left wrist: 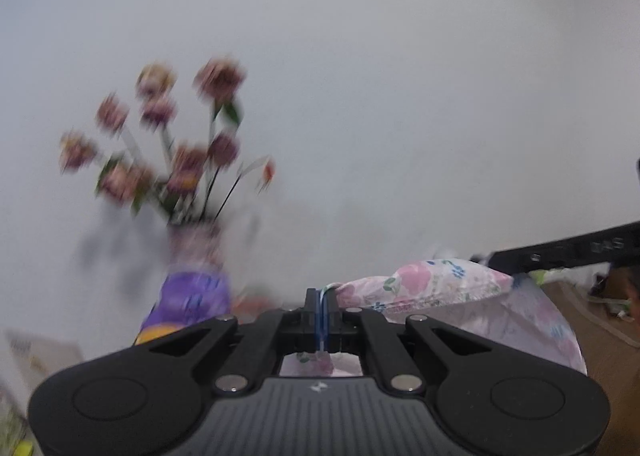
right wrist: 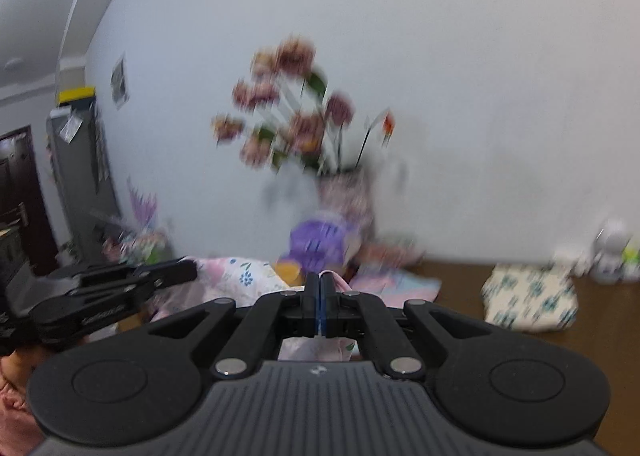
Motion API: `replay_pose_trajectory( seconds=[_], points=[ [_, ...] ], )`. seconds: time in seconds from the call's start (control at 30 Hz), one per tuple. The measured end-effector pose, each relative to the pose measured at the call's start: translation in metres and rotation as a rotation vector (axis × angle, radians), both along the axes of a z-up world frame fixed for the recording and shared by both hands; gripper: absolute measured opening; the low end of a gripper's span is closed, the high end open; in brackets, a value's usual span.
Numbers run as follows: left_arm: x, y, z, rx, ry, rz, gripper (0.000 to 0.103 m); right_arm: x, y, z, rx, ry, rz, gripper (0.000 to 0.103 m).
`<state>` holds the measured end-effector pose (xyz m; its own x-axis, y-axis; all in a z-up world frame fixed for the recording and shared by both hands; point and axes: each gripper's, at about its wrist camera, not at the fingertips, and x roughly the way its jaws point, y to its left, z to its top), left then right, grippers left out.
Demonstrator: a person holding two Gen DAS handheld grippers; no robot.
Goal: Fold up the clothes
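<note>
A pink floral garment [left wrist: 432, 282] is held up in the air between both grippers. My left gripper [left wrist: 322, 296] is shut on its edge, and the cloth stretches off to the right and hangs below. My right gripper [right wrist: 320, 280] is shut on another edge of the same garment [right wrist: 236, 276], which runs left toward the left gripper [right wrist: 100, 296], seen from the side in the right wrist view. The right gripper also shows at the right edge of the left wrist view [left wrist: 568, 248]. Both views are motion-blurred.
A vase of pink flowers [right wrist: 296, 124] stands against the white wall, with a purple bag [right wrist: 320, 240] before it. A folded white cloth with green print [right wrist: 532, 296] lies on the brown table [right wrist: 460, 284]. A grey cabinet [right wrist: 80, 184] and door stand at left.
</note>
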<state>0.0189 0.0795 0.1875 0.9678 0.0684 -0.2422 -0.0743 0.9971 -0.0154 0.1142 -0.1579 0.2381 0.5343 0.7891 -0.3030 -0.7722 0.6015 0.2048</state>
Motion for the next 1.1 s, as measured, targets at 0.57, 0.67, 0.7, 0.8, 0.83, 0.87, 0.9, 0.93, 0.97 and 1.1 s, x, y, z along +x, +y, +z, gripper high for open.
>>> replay_pose_trajectory(
  seconds=[0.57, 0.67, 0.7, 0.8, 0.83, 0.87, 0.9, 0.93, 0.97, 1.1],
  points=[
    [-0.066, 0.048, -0.087, -0.042, 0.068, 0.236, 0.08, 0.01, -0.063, -0.151, -0.171, 0.343, -0.103, 0.051],
    [-0.096, 0.019, -0.068, -0.003, -0.055, 0.17, 0.09, 0.004, -0.083, -0.17, -0.115, 0.407, -0.089, 0.056],
    [-0.1, 0.01, -0.064, 0.004, -0.055, 0.114, 0.092, 0.003, -0.088, -0.174, -0.098, 0.423, -0.076, 0.057],
    [-0.089, -0.013, -0.065, -0.006, 0.054, -0.107, 0.093, 0.004, -0.082, -0.183, -0.091, 0.443, -0.048, 0.062],
    [-0.081, -0.022, -0.07, -0.015, 0.103, -0.169, 0.093, 0.005, -0.078, -0.186, -0.092, 0.448, -0.04, 0.062],
    [-0.072, -0.031, -0.075, -0.019, 0.15, -0.208, 0.093, 0.007, -0.072, -0.188, -0.093, 0.453, -0.031, 0.062],
    [-0.063, -0.039, -0.083, -0.019, 0.194, -0.229, 0.093, 0.009, -0.067, -0.19, -0.094, 0.458, -0.023, 0.062],
    [-0.052, -0.046, -0.091, -0.017, 0.238, -0.245, 0.093, 0.009, -0.061, -0.193, -0.094, 0.459, -0.015, 0.062],
    [-0.043, -0.051, -0.097, -0.011, 0.264, -0.246, 0.092, 0.01, -0.056, -0.193, -0.093, 0.455, -0.01, 0.061],
    [-0.008, -0.066, -0.116, 0.021, 0.343, -0.226, 0.092, 0.008, -0.043, -0.193, -0.093, 0.434, 0.018, 0.023]
  ],
)
